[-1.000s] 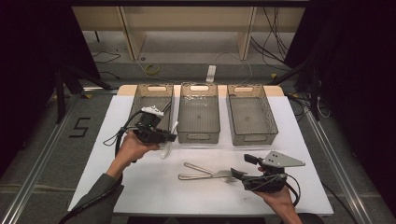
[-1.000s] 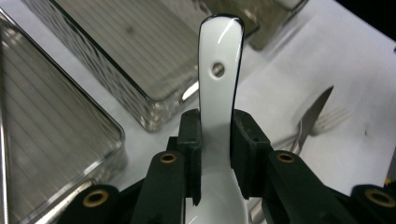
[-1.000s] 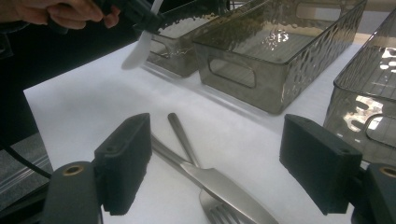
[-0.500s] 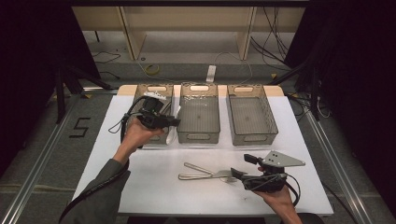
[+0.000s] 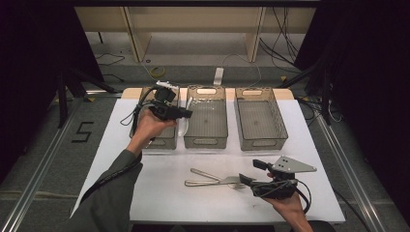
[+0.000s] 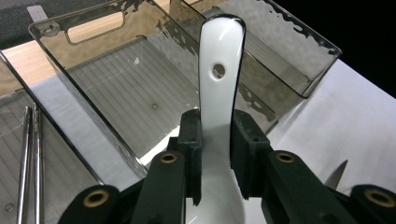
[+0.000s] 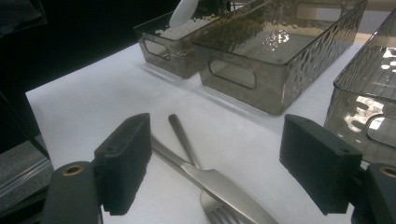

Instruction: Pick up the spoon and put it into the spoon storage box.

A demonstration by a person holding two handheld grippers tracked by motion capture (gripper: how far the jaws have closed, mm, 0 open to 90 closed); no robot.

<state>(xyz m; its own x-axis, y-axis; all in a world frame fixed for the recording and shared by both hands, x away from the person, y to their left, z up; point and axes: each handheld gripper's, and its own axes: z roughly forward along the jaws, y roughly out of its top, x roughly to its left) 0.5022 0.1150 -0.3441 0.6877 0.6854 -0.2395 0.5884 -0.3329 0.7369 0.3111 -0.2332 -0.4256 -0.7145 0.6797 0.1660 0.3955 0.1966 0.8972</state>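
white table (image 5: 145, 193) | left tongs (image 6: 217, 135) clamp white spoon (image 6: 219, 84), handle pointing away over middle bin (image 6: 140, 88) | right tongs (image 7: 215, 163) wide

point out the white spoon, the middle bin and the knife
white spoon (image 6: 219, 88), left gripper view, on its handle just below the hole
middle bin (image 5: 206, 142), high view, on its near wall
knife (image 7: 219, 184), right gripper view, on its blade

Dark curtains (image 5: 38, 72) flank a wooden shelf unit (image 5: 193, 24) above a grey floor (image 5: 43, 145).
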